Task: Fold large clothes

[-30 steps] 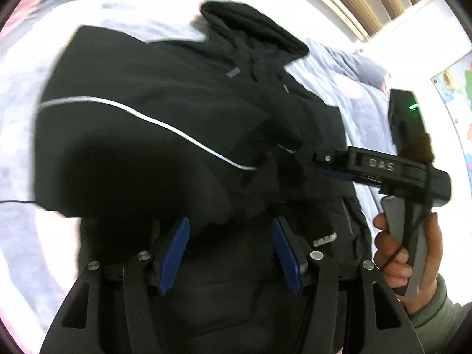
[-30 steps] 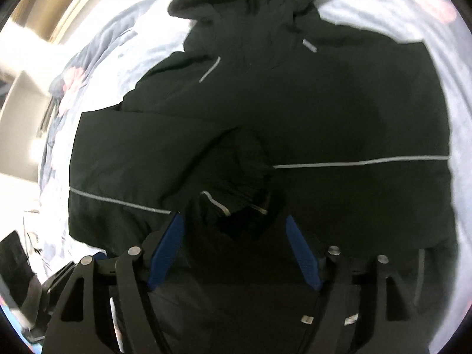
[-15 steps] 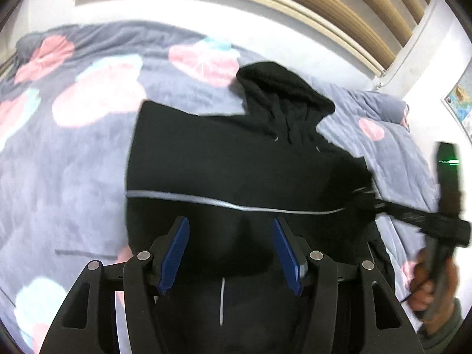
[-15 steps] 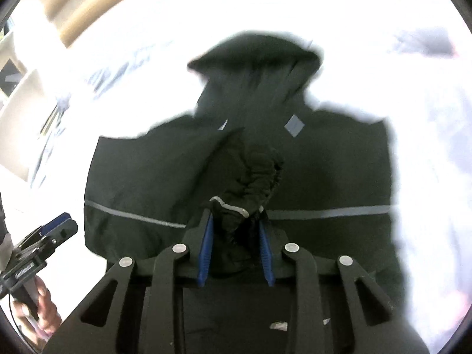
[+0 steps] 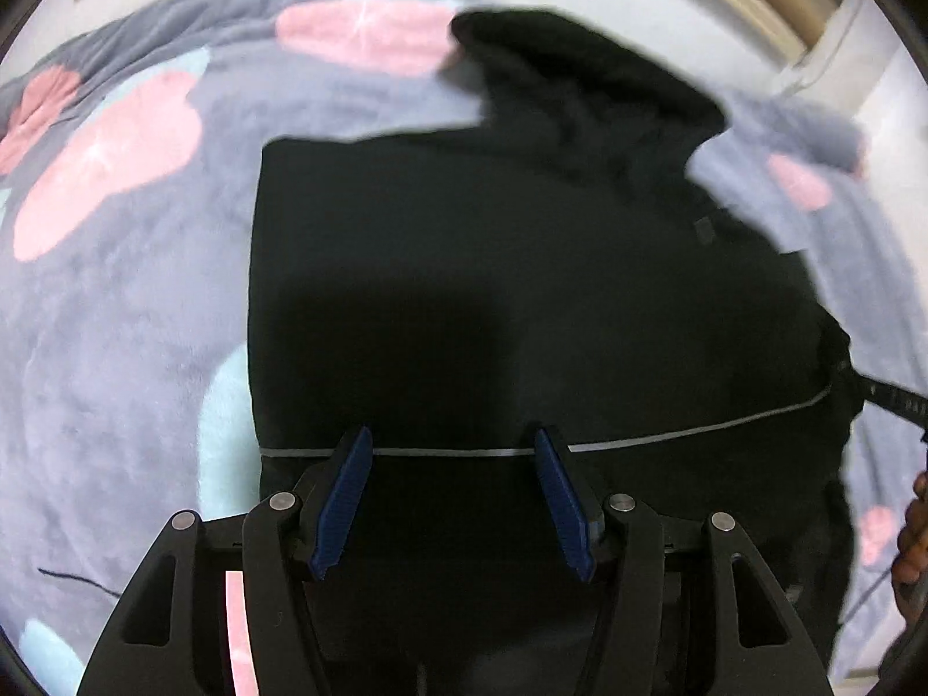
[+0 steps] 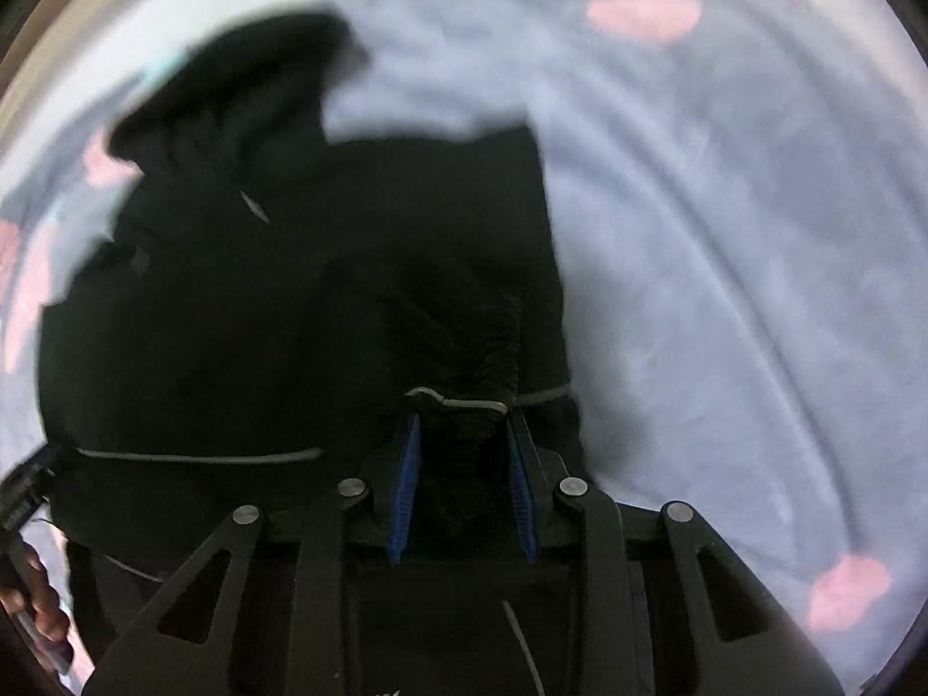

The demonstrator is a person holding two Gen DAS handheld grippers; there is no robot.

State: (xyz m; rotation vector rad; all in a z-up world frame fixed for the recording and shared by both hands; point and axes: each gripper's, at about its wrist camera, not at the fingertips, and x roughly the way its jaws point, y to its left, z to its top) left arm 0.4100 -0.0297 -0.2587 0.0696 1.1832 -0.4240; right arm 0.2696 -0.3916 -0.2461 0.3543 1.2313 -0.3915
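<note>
We find black jacket (image 5: 522, 301) flat on bedspread (image 5: 116, 301), hood unfolded. Right gripper (image 6: 462, 435) pinching sleeve cuff (image 6: 458, 406); left gripper (image 5: 455, 458) jaws apart, empty. Folding barely begun.

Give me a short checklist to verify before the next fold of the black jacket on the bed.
1. Right gripper holds the sleeve: ok, its jaws have just been closing and the bunched cloth sits between them.
2. Left gripper free: ok, open above the jacket, nothing between its pads.
3. Hood lies flat: cannot tell, blurred.
4. Jacket's left edge straight on the blanket: ok.
5. Blanket beside the jacket free of other items: ok where visible.
</note>
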